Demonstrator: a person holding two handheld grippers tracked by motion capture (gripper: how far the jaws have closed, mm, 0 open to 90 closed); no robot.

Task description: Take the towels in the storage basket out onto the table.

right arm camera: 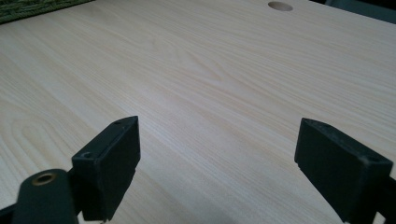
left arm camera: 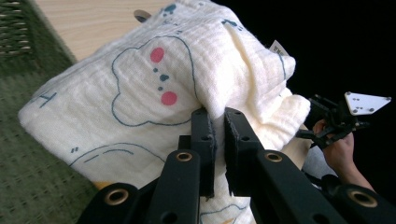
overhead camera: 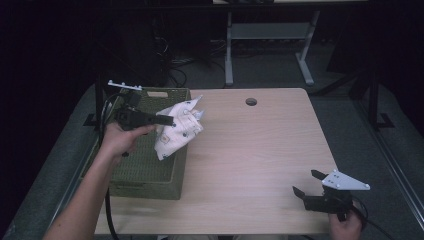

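Pinching a fold of the cream printed cloth (left arm camera: 154, 88) between the closed fingers (left arm camera: 204, 135) of the left gripper (overhead camera: 167, 120), holding it lifted over the right edge of the green basket (overhead camera: 150, 182), partly above the wooden surface (overhead camera: 260, 150). Hovering with the right gripper (overhead camera: 306, 182) near the surface's front right corner, fingers (right arm camera: 116, 158) spread wide apart, gripping nothing.
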